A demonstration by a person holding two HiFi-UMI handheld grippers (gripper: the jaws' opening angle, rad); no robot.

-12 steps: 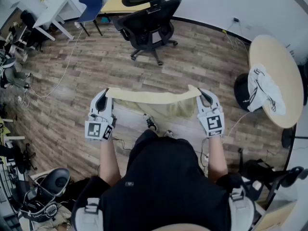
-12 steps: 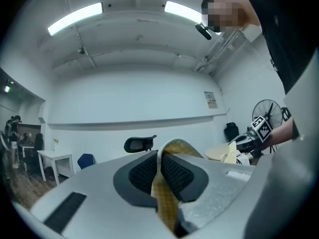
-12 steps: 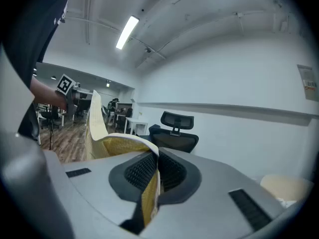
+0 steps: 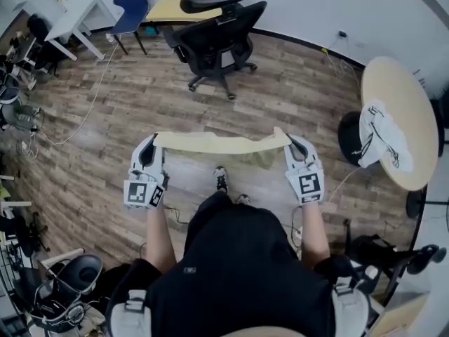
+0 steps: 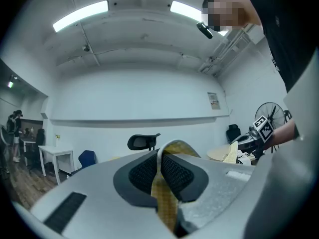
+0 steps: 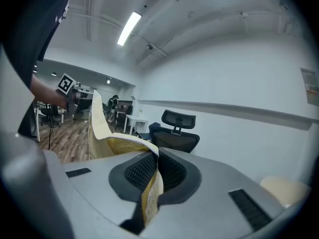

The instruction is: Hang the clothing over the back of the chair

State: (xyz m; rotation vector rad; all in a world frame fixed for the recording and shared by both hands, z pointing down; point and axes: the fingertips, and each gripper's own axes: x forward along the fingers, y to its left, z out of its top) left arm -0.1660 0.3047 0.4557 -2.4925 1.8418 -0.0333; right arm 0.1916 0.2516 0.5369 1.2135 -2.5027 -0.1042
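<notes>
A pale yellow garment (image 4: 217, 144) is stretched flat between my two grippers, above the wooden floor. My left gripper (image 4: 149, 149) is shut on its left end, and the yellow cloth (image 5: 167, 203) runs pinched between the jaws. My right gripper (image 4: 297, 146) is shut on the right end, with cloth (image 6: 148, 195) clamped between its pads. A black office chair (image 4: 219, 37) with a headrest stands ahead of me, its back towards me and well beyond the garment. It also shows in both gripper views as a black chair (image 6: 175, 131) by the white wall.
A round pale table (image 4: 400, 114) with a white bag (image 4: 382, 135) on it stands at the right. A blue chair (image 4: 133, 5) and a white desk (image 4: 74, 16) are at the far left. Cables trail over the floor.
The person has stepped slightly towards the black chair; the garment stays stretched between both grippers, and less cloth hangs below it.
</notes>
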